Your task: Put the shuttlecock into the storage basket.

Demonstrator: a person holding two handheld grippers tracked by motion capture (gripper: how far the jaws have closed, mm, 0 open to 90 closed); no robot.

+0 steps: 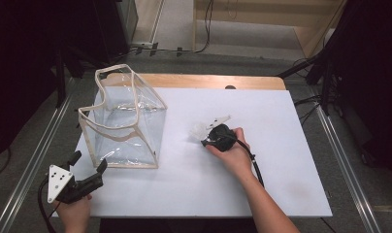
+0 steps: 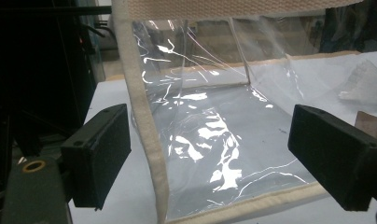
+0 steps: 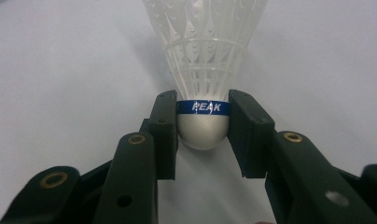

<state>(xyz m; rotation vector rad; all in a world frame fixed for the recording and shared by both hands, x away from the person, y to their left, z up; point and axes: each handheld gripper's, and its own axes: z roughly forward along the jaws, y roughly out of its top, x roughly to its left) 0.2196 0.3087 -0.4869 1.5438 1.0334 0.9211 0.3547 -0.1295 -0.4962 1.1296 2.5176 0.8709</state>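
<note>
Surface: white sheet [image 1: 262, 165] laid over a wooden table [image 1: 208, 80], grey floor around it, dark equipment at both sides.
Right gripper [image 3: 203, 122]: your jaws are closed onto the rounded white cork base of a shuttlecock [image 3: 204, 70], one pad on each side, pressing at the blue band that reads "PEAK".
Shuttlecock, skirt: white plastic, flaring away from your jaws; it lies low over the white sheet.
Shuttlecock, location: in the high view it [image 1: 207, 127] sits near the middle of the sheet, just beyond your right gripper [image 1: 209, 138], skirt pointing away from you.
Right hand [image 1: 233, 151]: wrapped around the gripper body, its black cable [image 1: 256, 167] trailing back along your forearm.
Left gripper [image 2: 210, 158]: your jaws stand wide apart with nothing clamped; the near lower corner of a clear bag [image 2: 214, 140] lies between them, and you cannot tell whether either pad touches it.
Left gripper, location: in the high view it [image 1: 89, 162] is at the near left corner of the sheet, its grey three-cornered plate [image 1: 57, 180] facing up, held by your left hand [image 1: 75, 212].
Clear bag: transparent plastic with cream fabric edging [image 2: 144, 121], standing upright and open at the top [image 1: 123, 119] on the left part of the sheet, well apart from the shuttlecock.
</note>
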